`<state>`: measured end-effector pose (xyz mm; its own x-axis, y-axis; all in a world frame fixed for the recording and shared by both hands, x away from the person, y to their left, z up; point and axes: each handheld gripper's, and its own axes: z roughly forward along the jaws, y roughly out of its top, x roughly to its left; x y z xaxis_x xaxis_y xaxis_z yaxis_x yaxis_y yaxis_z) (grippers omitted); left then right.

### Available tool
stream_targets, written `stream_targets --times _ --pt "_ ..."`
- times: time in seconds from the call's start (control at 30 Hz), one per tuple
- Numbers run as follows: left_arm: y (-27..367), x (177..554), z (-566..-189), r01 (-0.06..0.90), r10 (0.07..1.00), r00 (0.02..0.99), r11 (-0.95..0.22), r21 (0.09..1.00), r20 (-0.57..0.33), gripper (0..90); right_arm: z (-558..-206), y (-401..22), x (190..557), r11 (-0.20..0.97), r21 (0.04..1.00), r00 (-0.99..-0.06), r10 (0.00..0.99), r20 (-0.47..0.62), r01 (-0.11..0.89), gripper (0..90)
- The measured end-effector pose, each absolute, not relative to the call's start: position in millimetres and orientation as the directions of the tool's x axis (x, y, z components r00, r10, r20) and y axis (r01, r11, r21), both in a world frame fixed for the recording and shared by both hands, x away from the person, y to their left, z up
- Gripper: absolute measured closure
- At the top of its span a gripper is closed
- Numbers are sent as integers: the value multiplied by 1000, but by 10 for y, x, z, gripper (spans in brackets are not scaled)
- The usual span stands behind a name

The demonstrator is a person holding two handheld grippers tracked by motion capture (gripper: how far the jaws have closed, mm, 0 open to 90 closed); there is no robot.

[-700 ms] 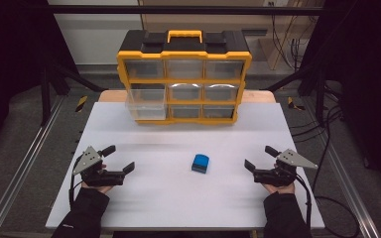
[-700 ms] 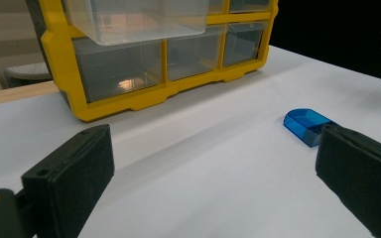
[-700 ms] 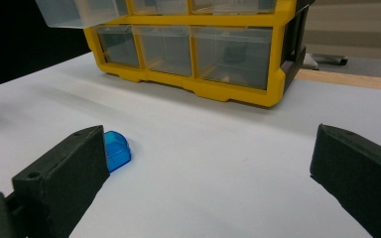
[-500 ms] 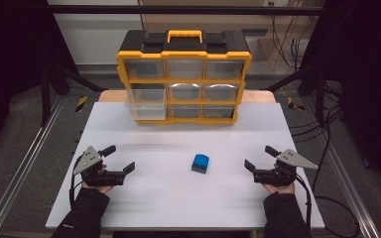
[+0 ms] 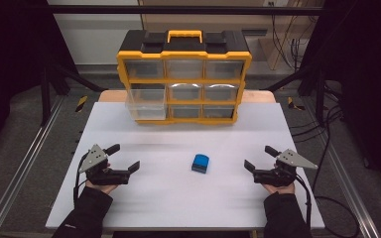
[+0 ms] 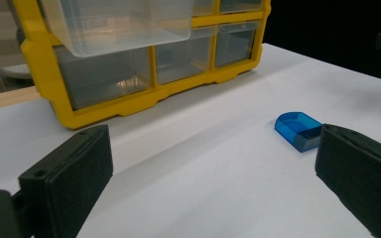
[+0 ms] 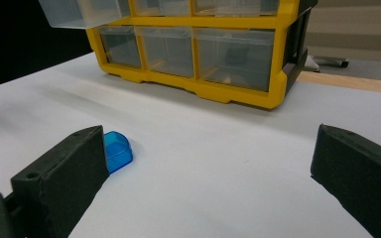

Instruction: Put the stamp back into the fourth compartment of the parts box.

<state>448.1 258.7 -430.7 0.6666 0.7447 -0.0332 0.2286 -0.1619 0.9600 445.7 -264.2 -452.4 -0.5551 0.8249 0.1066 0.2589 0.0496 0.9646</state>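
Tongs [image 5: 124, 157] [image 5: 259, 158] agape; blue piece [image 5: 200, 163] between, apart; white table [image 5: 178, 198] bare around

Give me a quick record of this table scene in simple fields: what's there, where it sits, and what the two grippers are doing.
Surface: white table
Small item: blue piece, lying alone near the table's middle
Storage: yellow drawer organizer at the far edge, nine clear drawers
Drawer state: middle-left drawer pulled out; the others pushed in
Left gripper: open, holds nothing, to the left of the blue piece
Right gripper: open, holds nothing, to the right of the blue piece
Contact: neither gripper touches the blue piece
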Motion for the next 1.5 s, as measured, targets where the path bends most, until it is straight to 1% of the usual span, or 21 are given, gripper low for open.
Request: stream_targets --times 0.33,0.57,0.8,1.13,1.5 --pt "2398 4498 -4202 233 731 682 -172 957 -35 10 -4527 -2635 4458 58 965 -557 824 98 255 11" --pt "2252 4529 -4180 257 726 687 -197 946 -36 10 -4533 -2629 4461 70 964 -560 823 89 256 11" --pt "2096 4553 -4151 261 708 705 -206 943 -40 10 -4534 -2625 4462 73 964 -563 822 86 254 11" --pt "1825 4624 -4125 267 685 727 -225 937 -42 8 -4536 -2626 4464 74 964 -564 821 87 256 11" --pt "1458 4731 -4175 288 659 751 -278 917 -36 8 -4543 -2621 4470 73 961 -562 822 93 266 11"
